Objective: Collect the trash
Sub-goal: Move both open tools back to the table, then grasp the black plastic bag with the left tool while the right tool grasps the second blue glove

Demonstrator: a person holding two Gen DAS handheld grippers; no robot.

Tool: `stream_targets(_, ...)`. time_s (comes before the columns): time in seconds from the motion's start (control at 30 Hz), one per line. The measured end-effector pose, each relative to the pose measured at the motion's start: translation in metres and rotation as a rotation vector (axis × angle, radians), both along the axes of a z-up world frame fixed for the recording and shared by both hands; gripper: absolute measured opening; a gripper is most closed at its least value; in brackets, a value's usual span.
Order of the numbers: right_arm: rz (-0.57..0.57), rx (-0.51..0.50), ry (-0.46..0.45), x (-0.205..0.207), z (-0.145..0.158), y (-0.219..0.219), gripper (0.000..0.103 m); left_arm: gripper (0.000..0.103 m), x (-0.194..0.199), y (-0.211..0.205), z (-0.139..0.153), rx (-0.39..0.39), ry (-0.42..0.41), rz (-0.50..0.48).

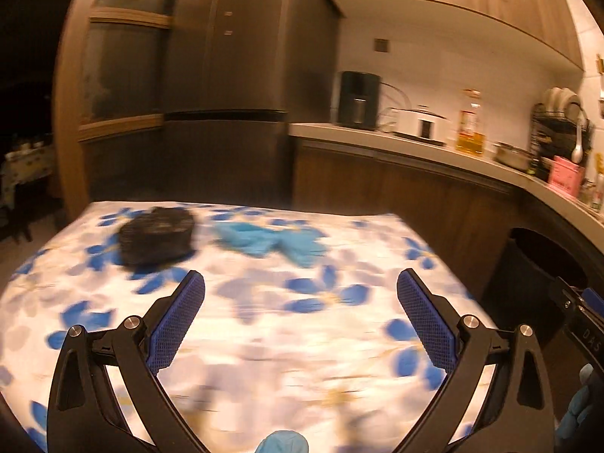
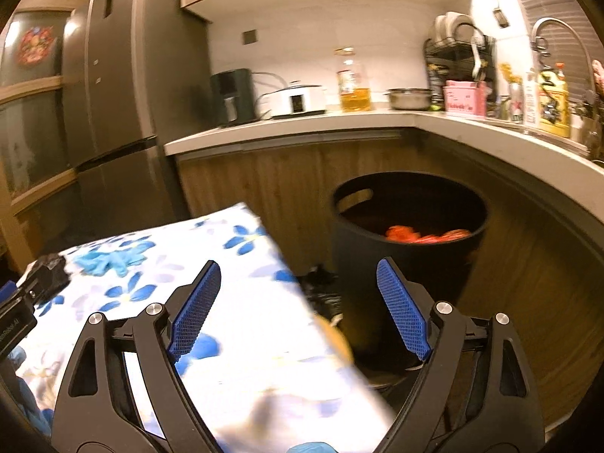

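Note:
A black crumpled bag and a blue glove lie at the far side of the table with the blue-flowered cloth. My left gripper is open and empty, above the table, short of both. My right gripper is open and empty, over the table's right edge, facing a black bin on the floor with orange trash inside. The glove also shows in the right wrist view at far left.
A kitchen counter runs behind and right, with a kettle, cooker, oil bottle, pot and dish rack. A dark fridge stands behind the table. Something black lies on the floor between table and bin.

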State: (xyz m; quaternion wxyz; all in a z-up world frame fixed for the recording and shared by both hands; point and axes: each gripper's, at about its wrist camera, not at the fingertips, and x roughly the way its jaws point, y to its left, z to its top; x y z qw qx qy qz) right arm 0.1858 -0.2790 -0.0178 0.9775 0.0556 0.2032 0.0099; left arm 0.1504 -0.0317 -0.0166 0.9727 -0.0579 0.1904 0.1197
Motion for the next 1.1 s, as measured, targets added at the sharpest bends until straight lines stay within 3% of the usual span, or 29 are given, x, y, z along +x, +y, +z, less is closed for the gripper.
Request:
stream_targets(0.23,0.095,-0.024,0.018,0.005,-0.003,0.062,0.084,0.097,-0.017,0.058,-0.001,-0.005,0.018,0.109)
stream_targets(0.53,0.201,-0.066,0.017,0.014,-0.005,0.127,0.084,0.097,-0.017,0.108,-0.007,0.004,0.024,0.179)
stream_targets(0.63,0.223,-0.075,0.008,0.022,-0.005,0.144,0.083,0.097,-0.006,0.128,-0.009,0.001,0.017,0.194)
stream_targets(0.87,0.251,-0.084,0.004,0.05,-0.01,0.179,0.083,0.097,0.025,0.179,-0.01,-0.12,0.014,0.23)
stream_targets(1.1,0.278,-0.093,0.015,0.072,-0.016,0.209,0.083,0.097,0.076,0.201,-0.026,-0.161,0.101,0.238)
